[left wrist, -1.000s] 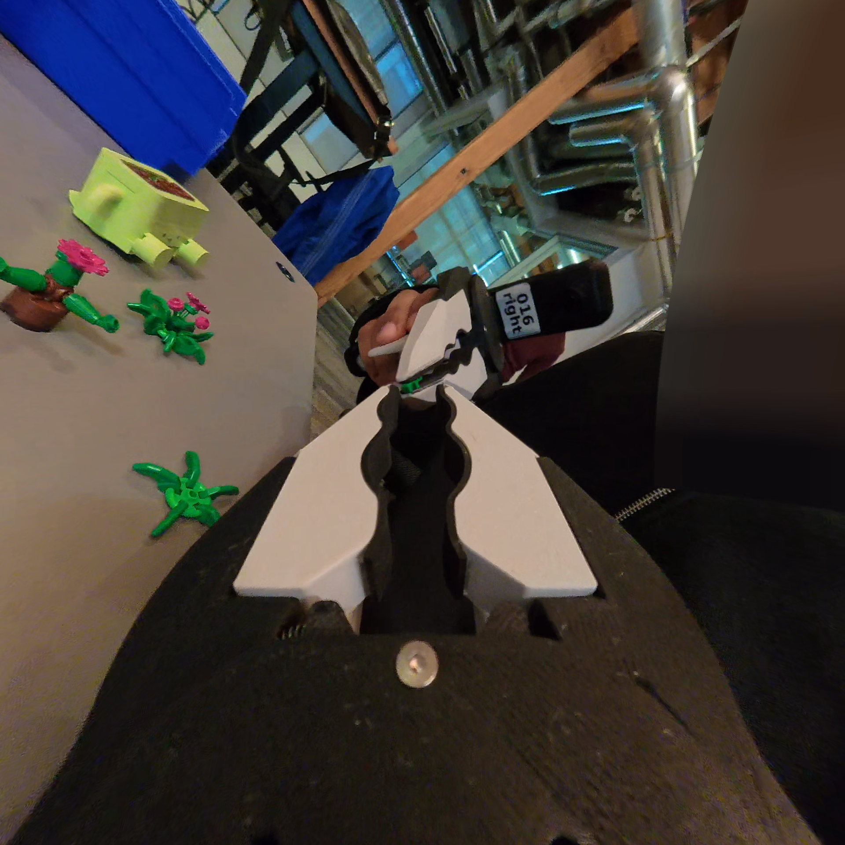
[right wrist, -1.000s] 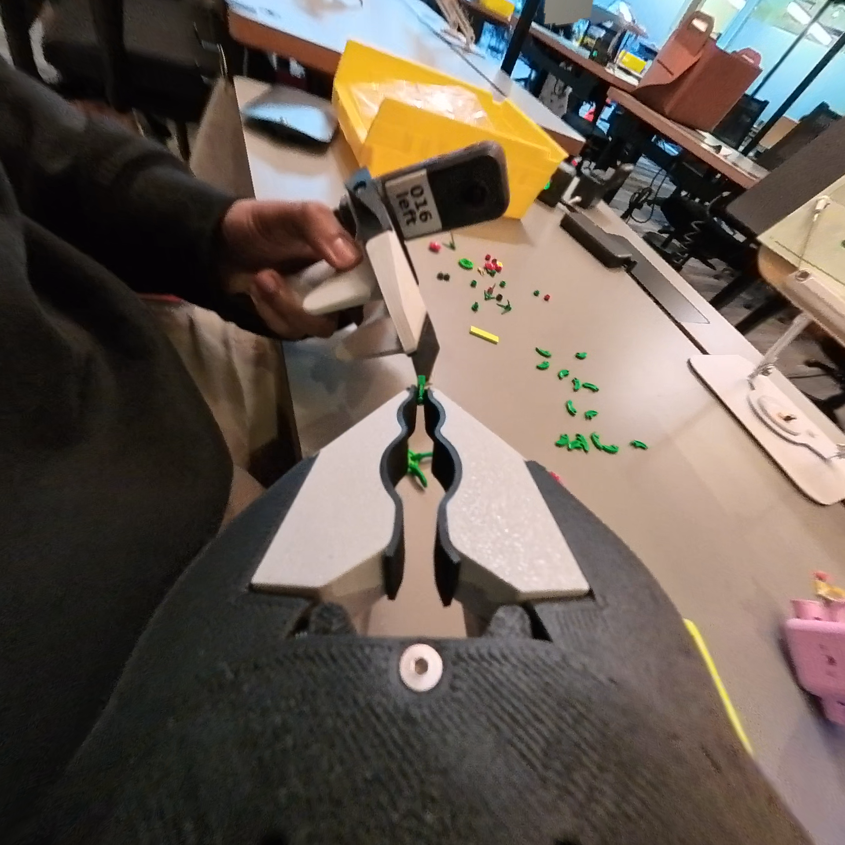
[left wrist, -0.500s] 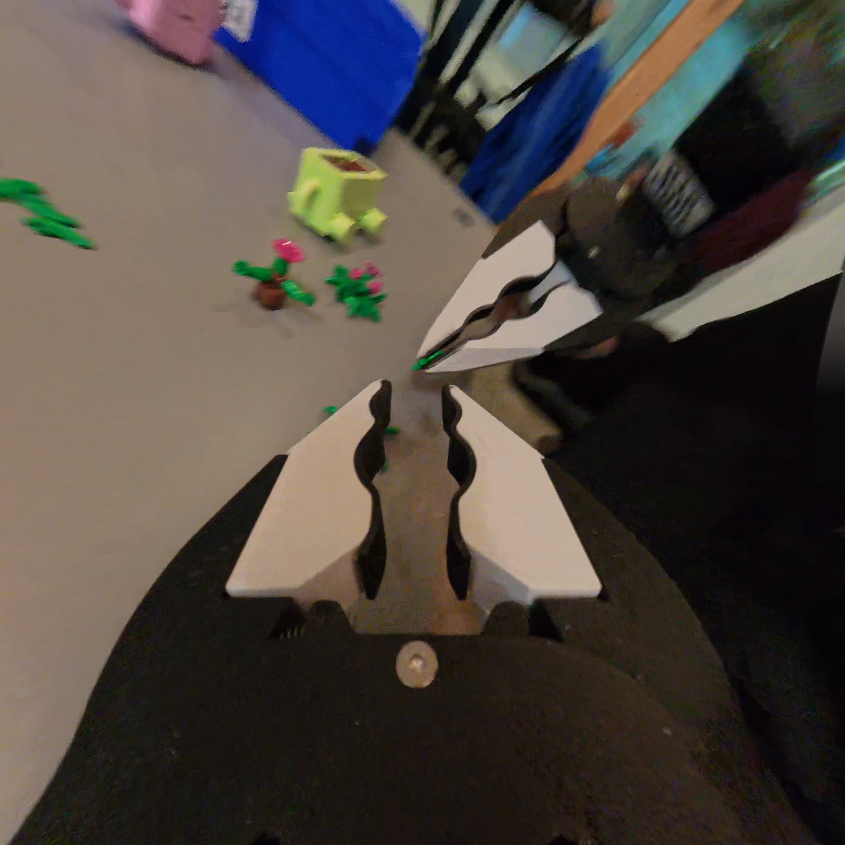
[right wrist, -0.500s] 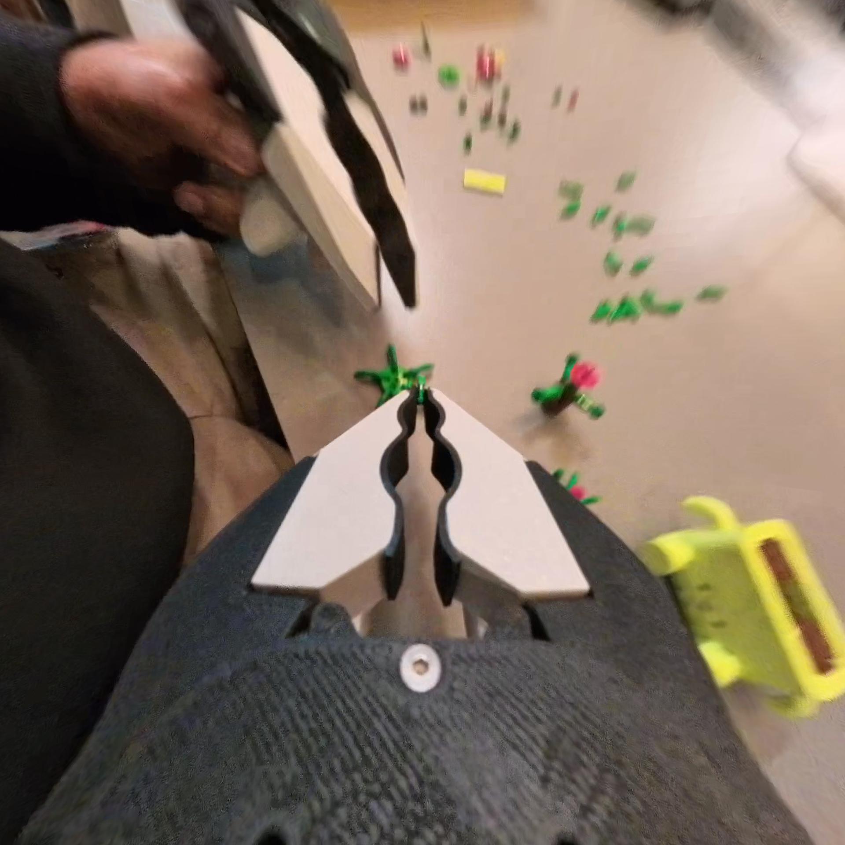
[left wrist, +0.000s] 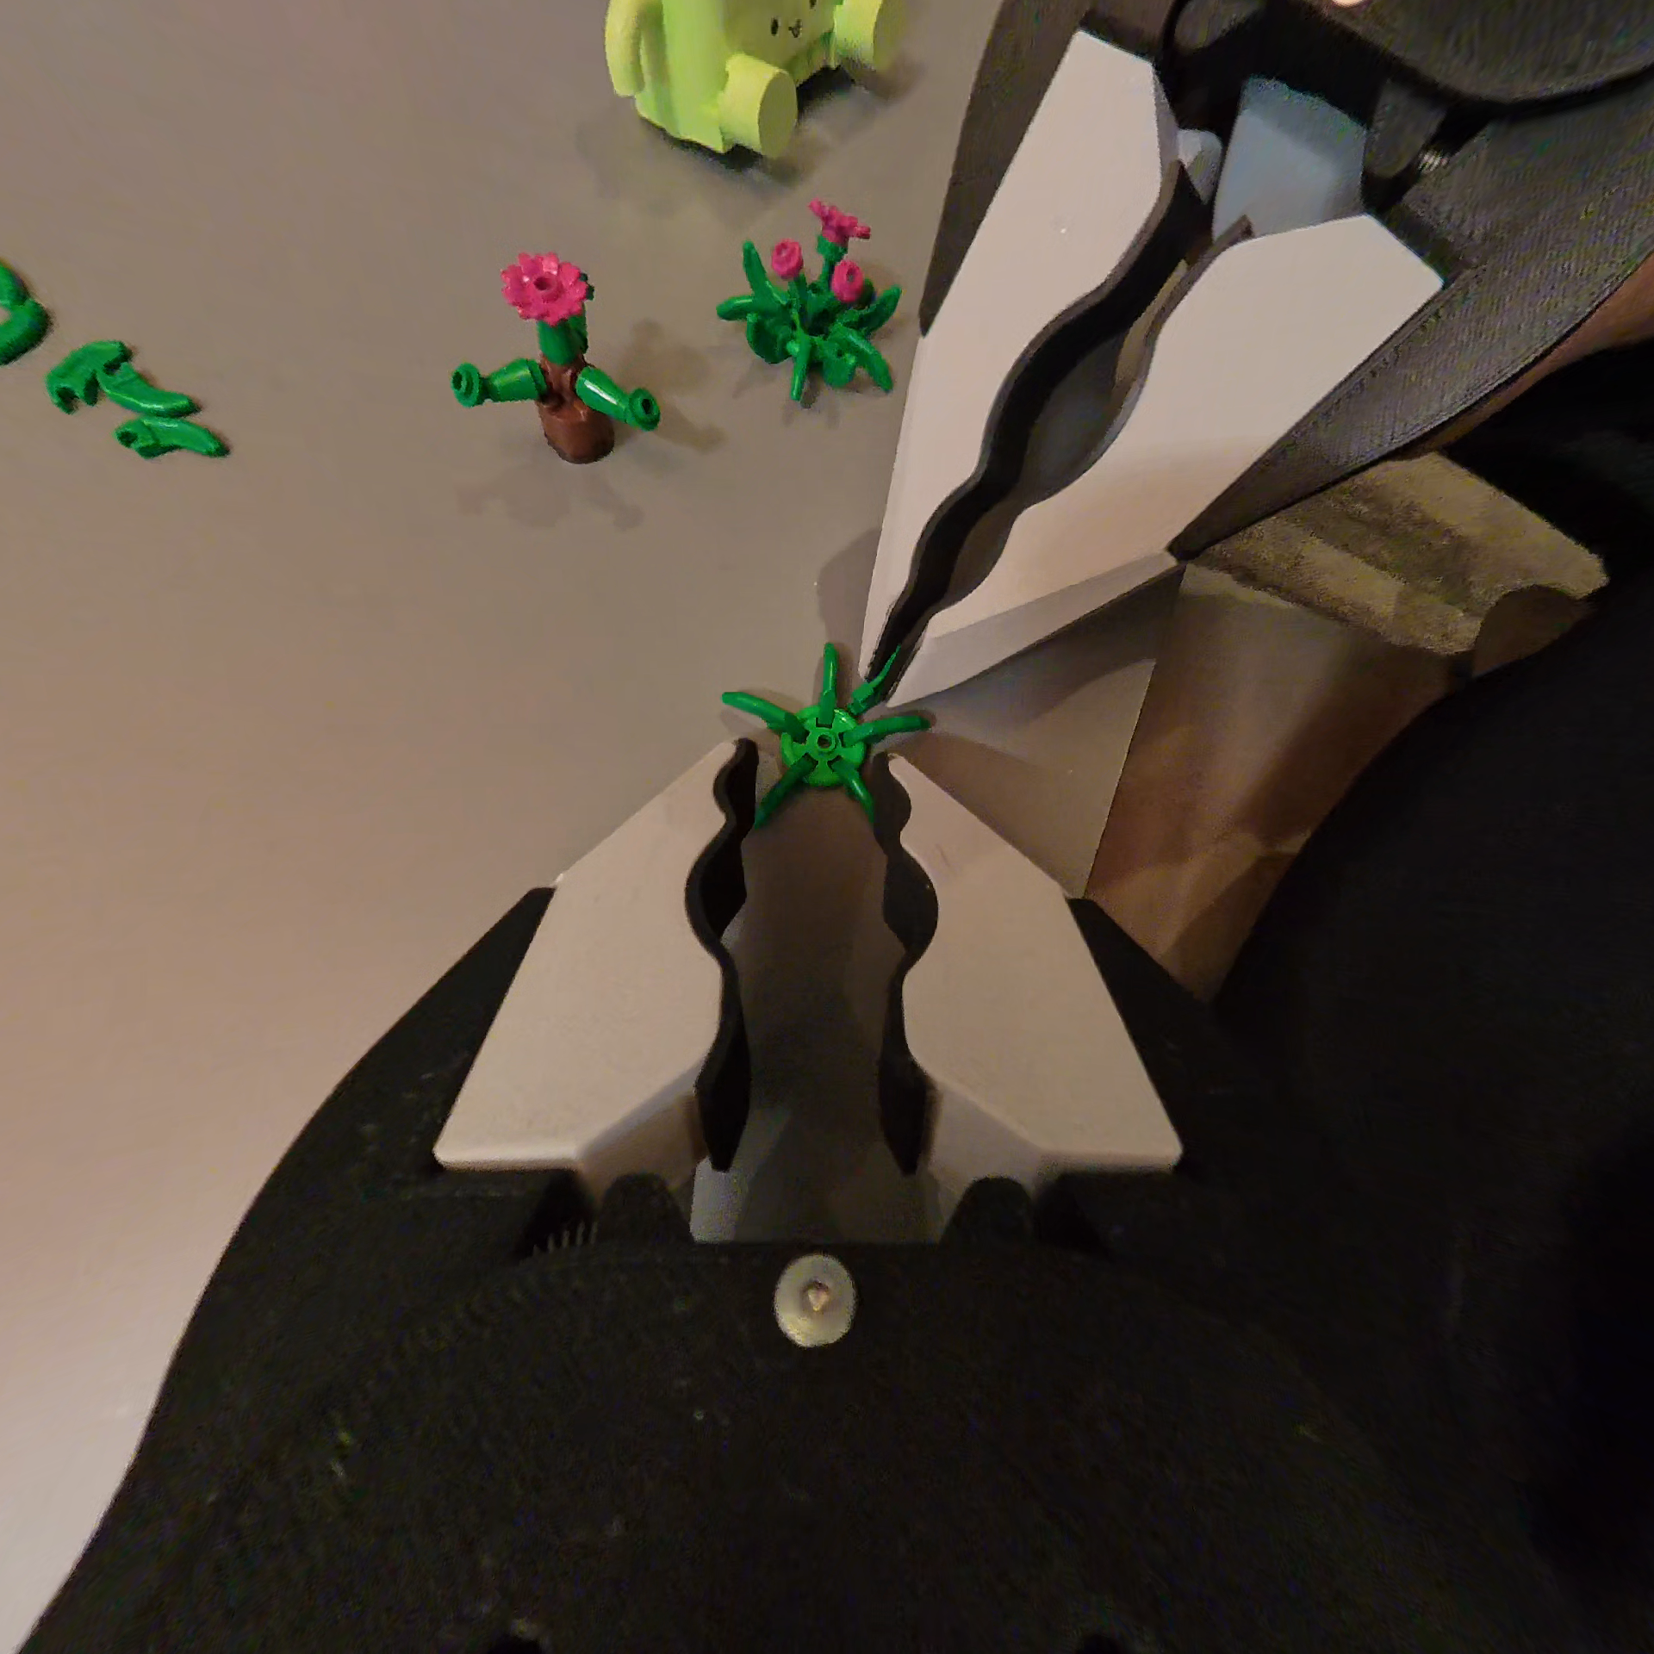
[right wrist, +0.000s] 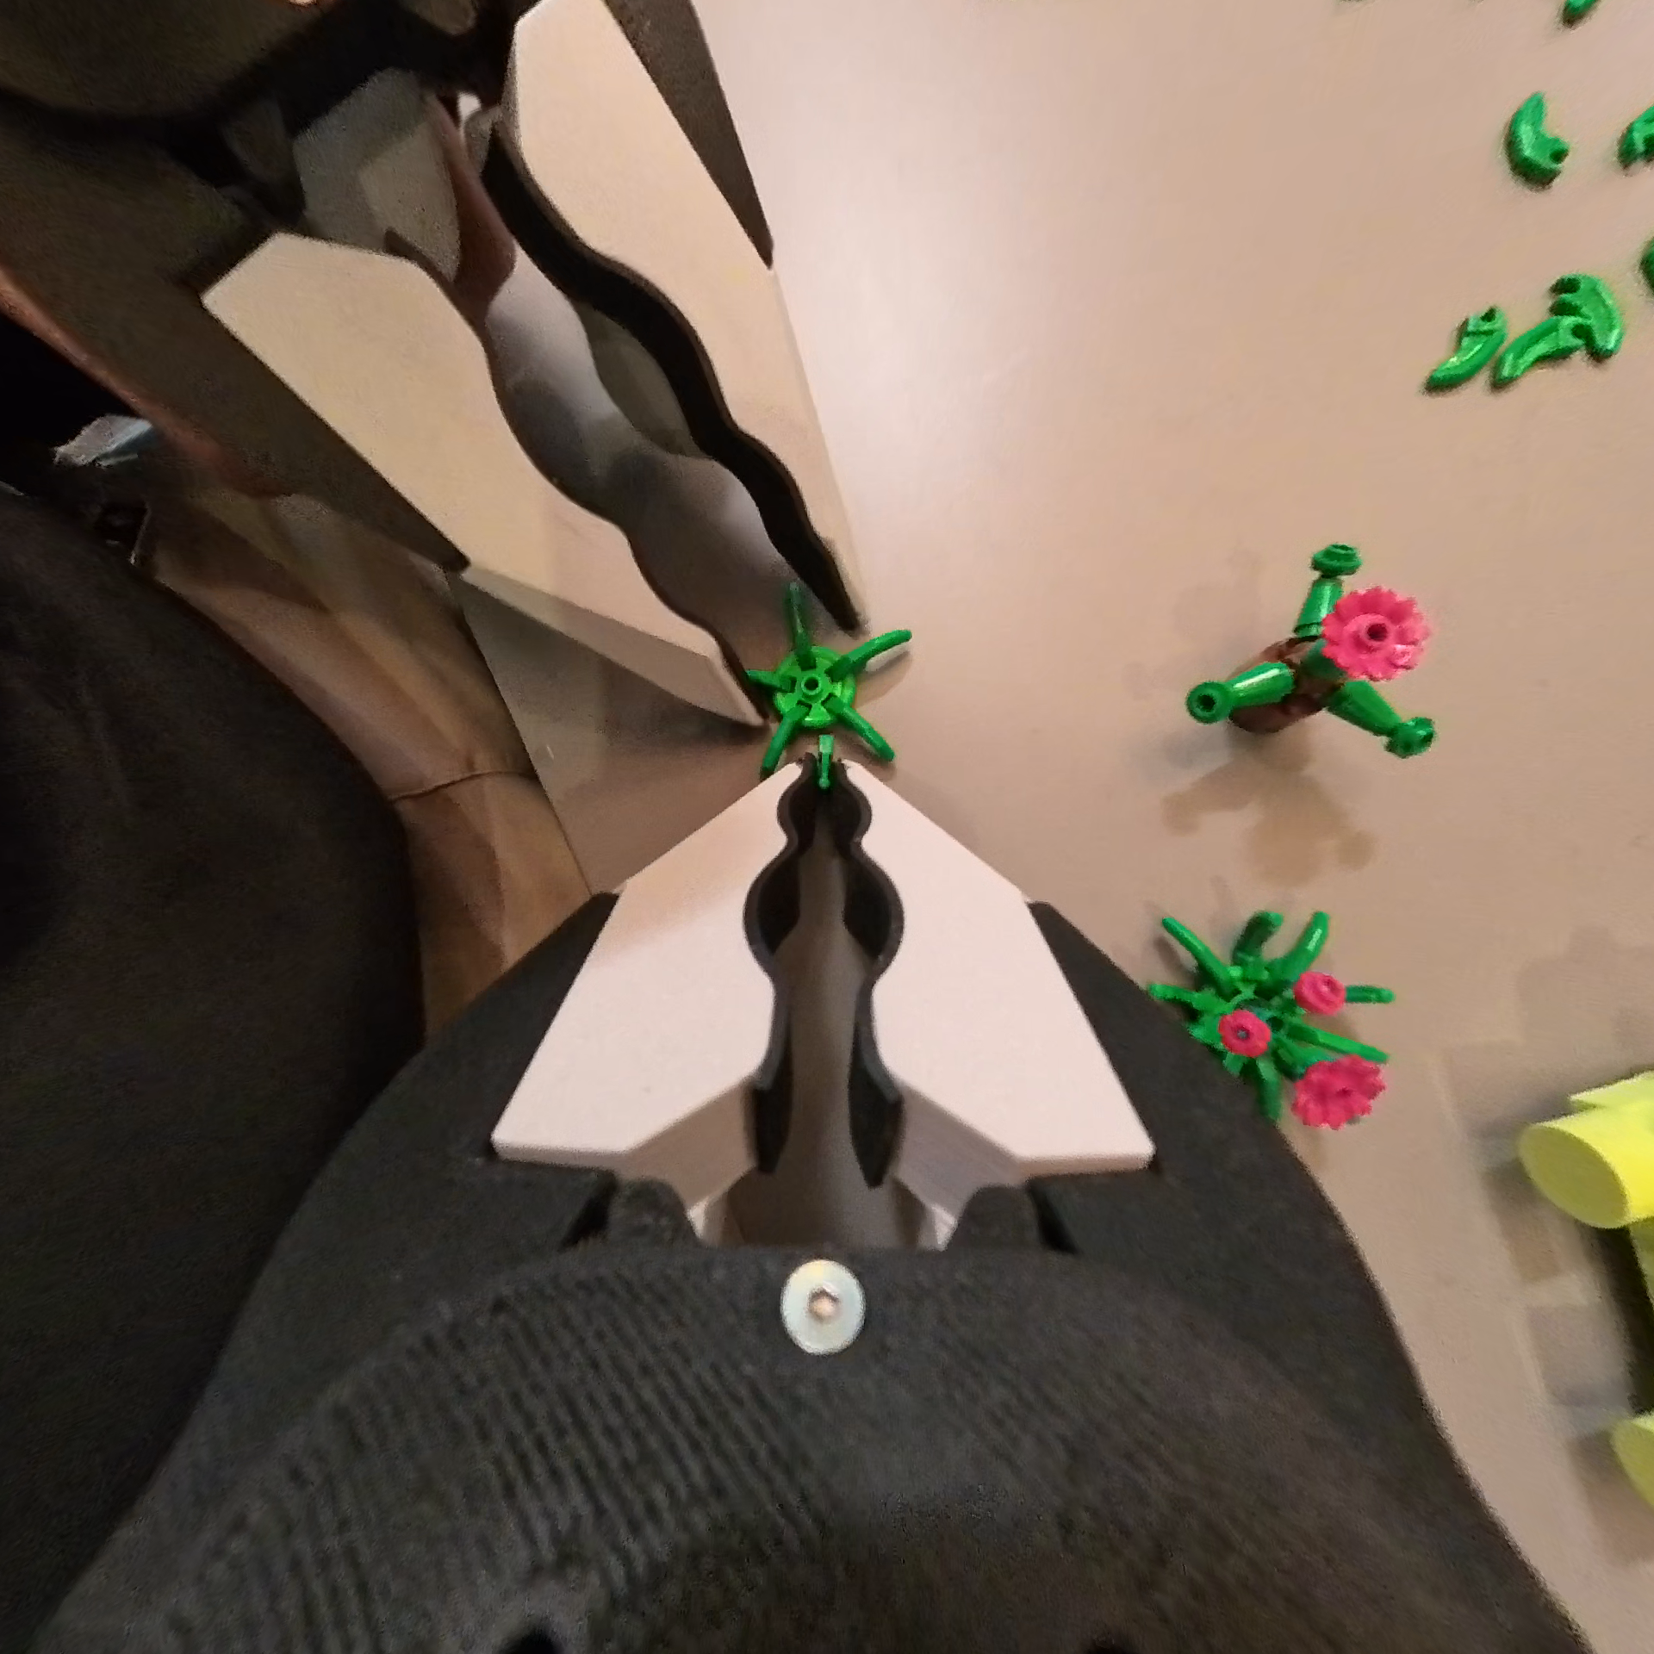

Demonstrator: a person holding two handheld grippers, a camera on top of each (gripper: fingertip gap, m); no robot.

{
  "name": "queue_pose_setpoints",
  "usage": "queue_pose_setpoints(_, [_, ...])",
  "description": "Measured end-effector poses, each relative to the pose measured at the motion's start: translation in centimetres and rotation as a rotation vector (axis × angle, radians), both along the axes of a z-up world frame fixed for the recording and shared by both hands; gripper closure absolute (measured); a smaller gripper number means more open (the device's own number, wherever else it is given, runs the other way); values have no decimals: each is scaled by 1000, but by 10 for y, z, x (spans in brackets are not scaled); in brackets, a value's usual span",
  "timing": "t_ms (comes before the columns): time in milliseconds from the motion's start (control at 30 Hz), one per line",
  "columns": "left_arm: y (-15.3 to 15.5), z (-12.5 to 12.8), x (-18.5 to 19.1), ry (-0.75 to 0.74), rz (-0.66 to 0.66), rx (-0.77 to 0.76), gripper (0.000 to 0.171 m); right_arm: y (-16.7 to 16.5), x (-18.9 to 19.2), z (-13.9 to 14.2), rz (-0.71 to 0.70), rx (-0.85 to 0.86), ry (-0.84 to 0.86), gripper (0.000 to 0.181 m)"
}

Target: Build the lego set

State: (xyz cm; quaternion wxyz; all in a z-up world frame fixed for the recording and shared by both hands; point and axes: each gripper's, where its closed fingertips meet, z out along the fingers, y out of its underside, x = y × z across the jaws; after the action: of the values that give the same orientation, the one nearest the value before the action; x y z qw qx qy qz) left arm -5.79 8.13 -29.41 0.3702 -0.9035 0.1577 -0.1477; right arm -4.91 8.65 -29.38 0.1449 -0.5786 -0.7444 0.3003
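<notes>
A green leaf rosette lies flat on the grey table. My left gripper is open, one fingertip on each side of the rosette's hub. My right gripper comes in from the upper right, shut on a small green leaf piece whose tip touches the rosette's rim. In the right wrist view my right gripper pinches the leaf piece right against the rosette, and my left gripper straddles it from the upper left.
A magenta flower on a brown stem, a leafy plant with several magenta blooms and a lime-green pot stand behind. Loose green leaves lie at the left. The table edge and a person's dark clothing are at the right. Left and right tips are no more than a few centimetres apart.
Both grippers have swung down from mid-air to the table and met at the rosette. The left gripper has opened wider. The right stays shut on the leaf piece.
</notes>
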Motion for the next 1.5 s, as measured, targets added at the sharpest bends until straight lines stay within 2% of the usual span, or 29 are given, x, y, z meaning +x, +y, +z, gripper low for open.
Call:
queue_pose_setpoints(300, [0, -1, 4, 17, -18, 0, 154, -1, -1, 0, 28, 22, -47, 181])
queue_pose_setpoints(700, [0, -1, 4, 21, -18, 0, 154, -3, -1, 0, 194, 231, 72, 181])
queue_pose_setpoints(1000, [1, -1, 4, 57, -22, 10, 154, -3, -1, 0, 229, 195, 109, 181])
queue_pose_setpoints(1500, [1, -2, 4, 60, -30, 14, 154, -3, -3, -1, 183, 147, 96, 181])
